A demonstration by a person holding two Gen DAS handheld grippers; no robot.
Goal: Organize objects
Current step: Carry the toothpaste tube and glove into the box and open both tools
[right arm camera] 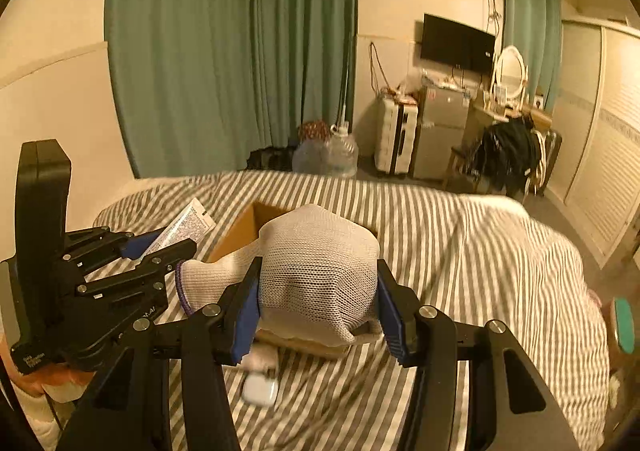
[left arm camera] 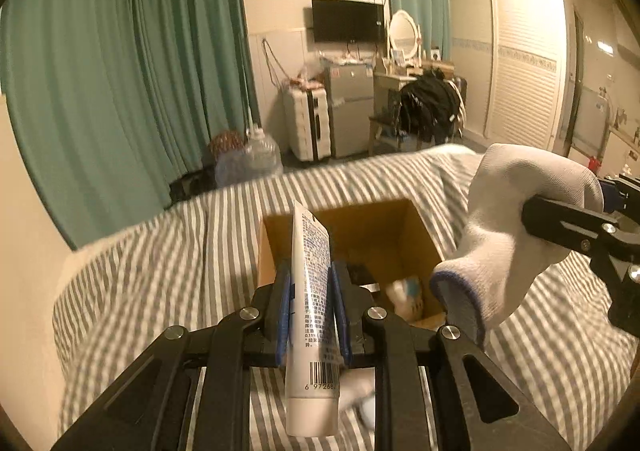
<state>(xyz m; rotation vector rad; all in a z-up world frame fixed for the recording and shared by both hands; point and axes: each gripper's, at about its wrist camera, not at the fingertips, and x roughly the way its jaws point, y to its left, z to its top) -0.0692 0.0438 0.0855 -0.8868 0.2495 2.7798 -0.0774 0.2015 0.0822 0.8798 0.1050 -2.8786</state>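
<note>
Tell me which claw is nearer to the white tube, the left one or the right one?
Left. The left claw is shut on the white tube, holding it upright over the cardboard box. The right claw holds a white sock apart from the tube.

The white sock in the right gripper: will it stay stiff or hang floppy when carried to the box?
Probably floppy: the sock droops from the right gripper, its blue-edged cuff sagging toward the striped bedding. It looks light, since the knit bunches between the blue pads without stretching. Dropped over the cardboard box, it may catch on the rim.
</note>
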